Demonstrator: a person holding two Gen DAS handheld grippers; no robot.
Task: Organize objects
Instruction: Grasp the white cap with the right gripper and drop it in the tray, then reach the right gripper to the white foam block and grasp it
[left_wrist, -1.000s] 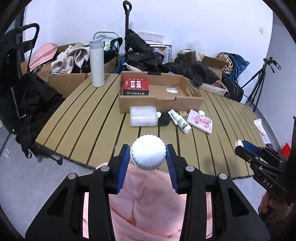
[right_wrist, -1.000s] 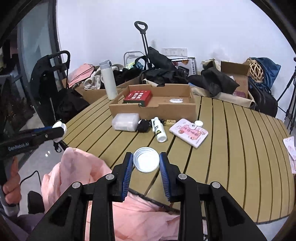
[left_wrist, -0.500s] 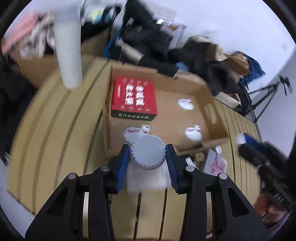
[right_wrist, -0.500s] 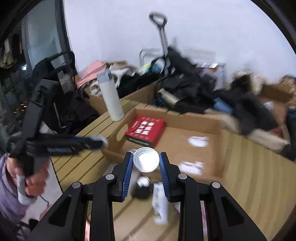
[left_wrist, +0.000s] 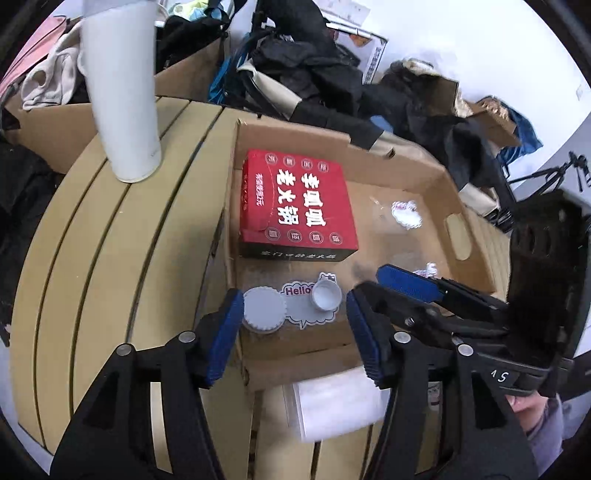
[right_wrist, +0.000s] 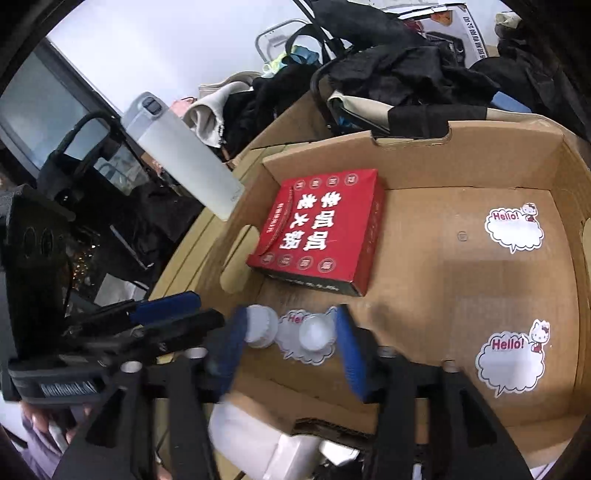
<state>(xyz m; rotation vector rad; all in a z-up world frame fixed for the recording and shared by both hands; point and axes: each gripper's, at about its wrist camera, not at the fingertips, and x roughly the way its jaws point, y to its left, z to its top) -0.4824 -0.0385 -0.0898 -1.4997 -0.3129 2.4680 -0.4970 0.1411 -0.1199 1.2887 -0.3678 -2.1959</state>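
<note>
A shallow cardboard box (left_wrist: 428, 166) (right_wrist: 524, 133) sits on the slatted table and holds a red carton (left_wrist: 295, 206) (right_wrist: 321, 232). A white ridged cap (left_wrist: 264, 310) (right_wrist: 260, 325) and a small white cup-shaped lid (left_wrist: 325, 294) (right_wrist: 314, 334) lie on the box floor by a "Hello" sticker (left_wrist: 310, 314). My left gripper (left_wrist: 295, 332) is open above both lids. My right gripper (right_wrist: 291, 349) is open around them too; it shows from the side in the left wrist view (left_wrist: 410, 284).
A tall white flask (left_wrist: 118, 85) (right_wrist: 184, 155) stands on the table left of the box. A clear plastic packet (left_wrist: 332, 406) lies just in front of the box. Two more stickers (right_wrist: 513, 229) are on the box floor. Bags and clothes are piled behind the table.
Both grippers moved forward over the box and opened. The ridged cap left the left gripper and the small lid left the right gripper; both now lie in the box.
</note>
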